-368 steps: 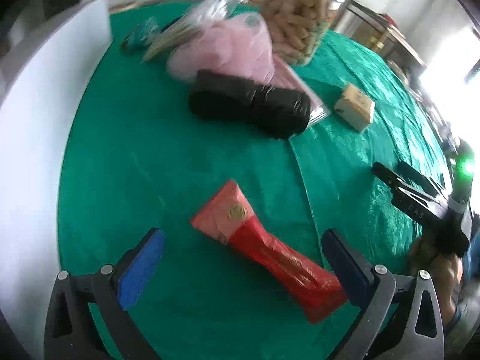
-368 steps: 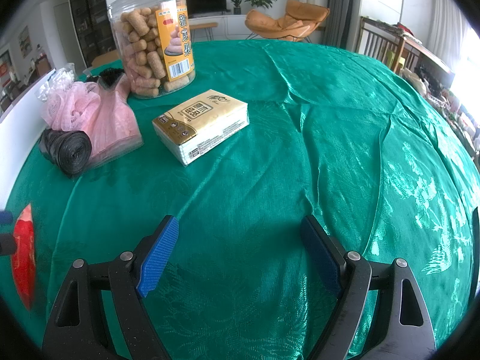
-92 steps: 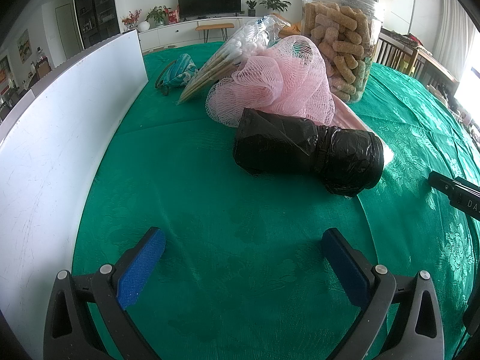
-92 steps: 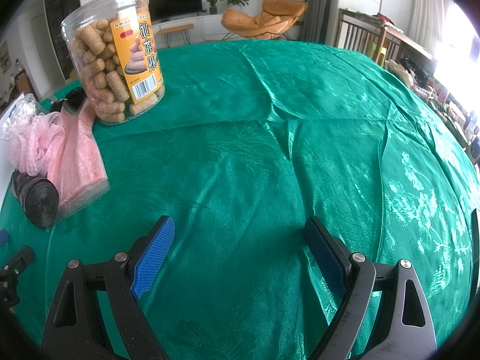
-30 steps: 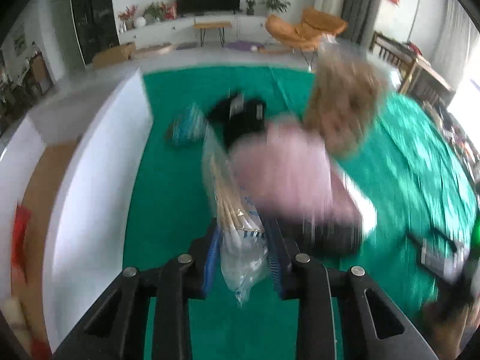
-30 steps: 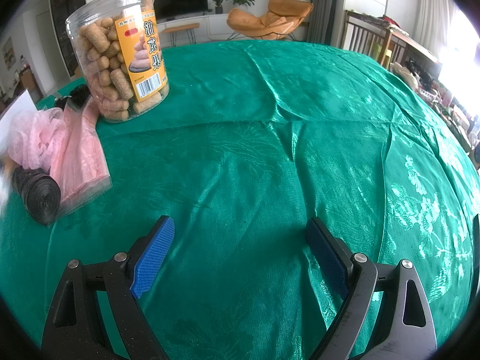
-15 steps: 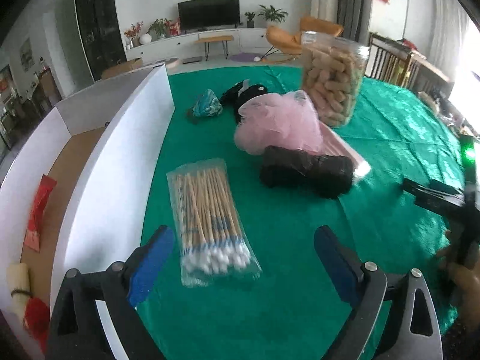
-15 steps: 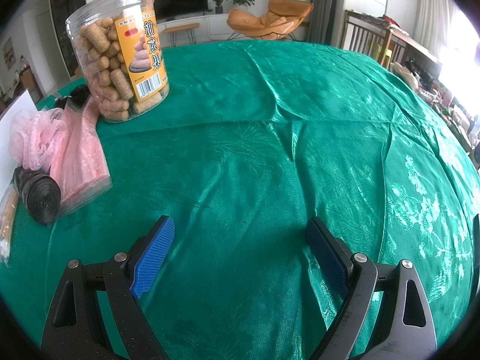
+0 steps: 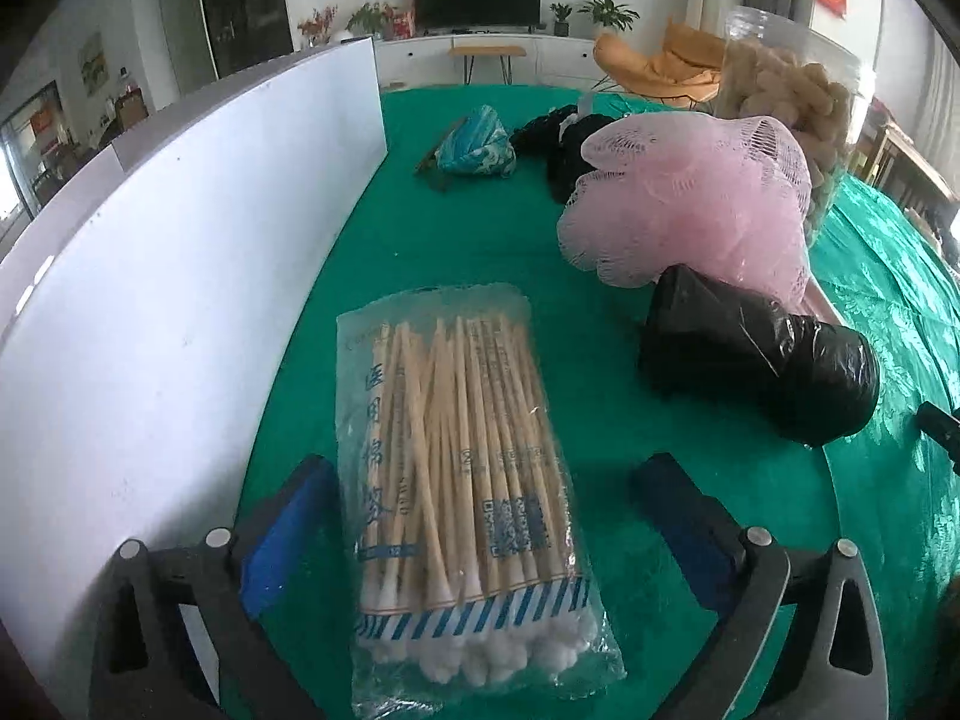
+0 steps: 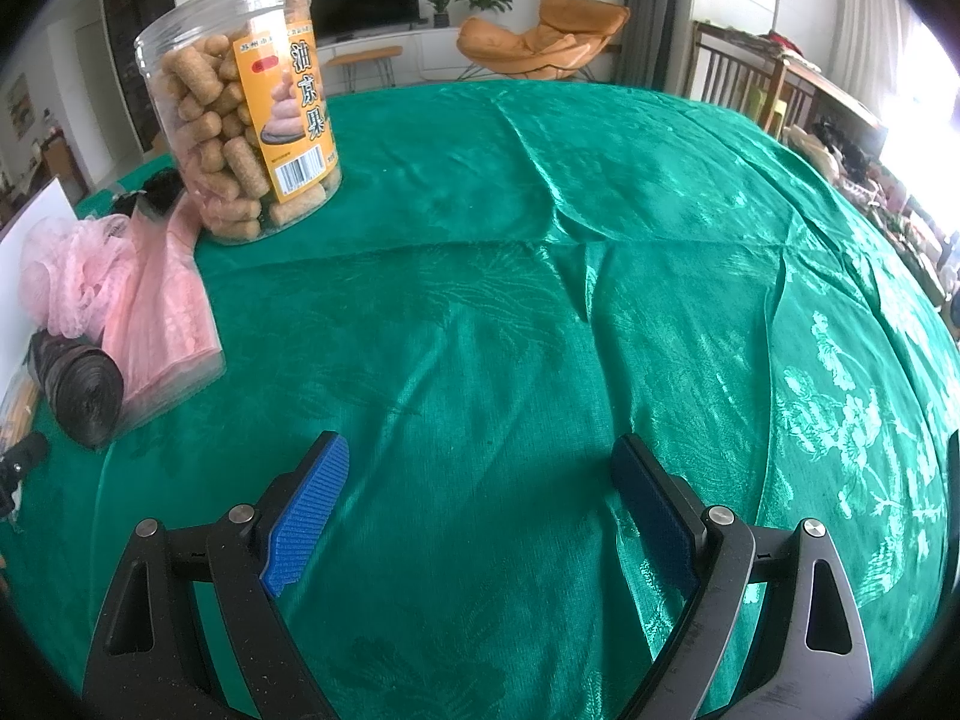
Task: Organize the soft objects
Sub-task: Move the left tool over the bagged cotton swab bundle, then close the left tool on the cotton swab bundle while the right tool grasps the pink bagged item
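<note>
Green cloth [image 9: 480, 252] holds a swab bag [image 9: 462, 480] between the left gripper's [image 9: 480, 534] just-opened jaws — untouched; right gripper [image 10: 480, 504] gapes, empty.

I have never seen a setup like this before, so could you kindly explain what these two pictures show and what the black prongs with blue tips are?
There is no robot: a person holds a two-finger gripper in each hand, and a fisheye camera on each looks along its fingers. The prongs are those fingers, with blue pads.

One picture is from the left gripper. Its jaws have just been opening and stand wide around a bag of cotton swabs lying on the green tablecloth, without pressing it. Nearby lie a black roll of bags, a pink mesh sponge and a white box wall.

The other is from the right gripper, open and empty over bare cloth, with a snack jar beyond.
</note>
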A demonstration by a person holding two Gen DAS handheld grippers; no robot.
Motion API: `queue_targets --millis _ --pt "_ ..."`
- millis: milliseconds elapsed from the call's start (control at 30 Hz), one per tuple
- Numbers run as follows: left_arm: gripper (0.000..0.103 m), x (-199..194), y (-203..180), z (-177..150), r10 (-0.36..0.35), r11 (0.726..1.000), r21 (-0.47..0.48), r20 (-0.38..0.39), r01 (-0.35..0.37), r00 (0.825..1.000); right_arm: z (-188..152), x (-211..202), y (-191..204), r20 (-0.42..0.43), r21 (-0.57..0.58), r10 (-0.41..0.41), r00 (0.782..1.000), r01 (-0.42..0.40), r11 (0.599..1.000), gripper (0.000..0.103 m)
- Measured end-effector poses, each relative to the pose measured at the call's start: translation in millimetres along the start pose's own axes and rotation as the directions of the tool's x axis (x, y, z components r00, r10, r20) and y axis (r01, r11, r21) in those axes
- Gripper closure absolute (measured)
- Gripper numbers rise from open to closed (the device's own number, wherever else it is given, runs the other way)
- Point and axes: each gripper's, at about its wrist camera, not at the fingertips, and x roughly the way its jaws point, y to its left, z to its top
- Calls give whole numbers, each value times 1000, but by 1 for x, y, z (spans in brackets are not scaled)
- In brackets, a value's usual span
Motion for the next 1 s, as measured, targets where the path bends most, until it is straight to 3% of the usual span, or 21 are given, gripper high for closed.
queue_targets --millis 333,433,567,733,833,867,900,933,1000 --pt "0 3 2 -3 -2 1000 -4 2 3 1000 11 5 5 -33 6 2 999 -2 1000 11" --pt "0 3 3 -4 -3 1000 -5 2 3 1000 39 6 14 -42 2 175 984 -175 985 12" --pt "0 3 -3 1 -2 1000 -4 1 2 1000 83 6 68 -64 -154 294 954 -300 941 12" --pt "0 4 -3 1 -3 1000 -4 1 3 1000 97 37 134 -171 -345 224 959 -272 899 16" --pt "0 4 -3 1 -3 1000 -5 2 3 1000 93 49 158 -234 -366 255 938 -328 871 18" --pt "0 4 -3 0 -3 1000 -5 2 3 1000 90 51 166 -249 -390 252 935 -335 858 25" --pt "0 3 -4 -1 -3 1000 -5 2 3 1000 88 48 170 -249 -398 267 931 -350 848 39" --pt "0 3 -4 -1 -3 1000 -5 2 3 1000 87 45 171 -248 -398 263 932 -346 850 72" --pt "0 -1 -2 1 -3 1000 -5 2 3 1000 87 38 165 -258 -370 267 928 -351 860 84"
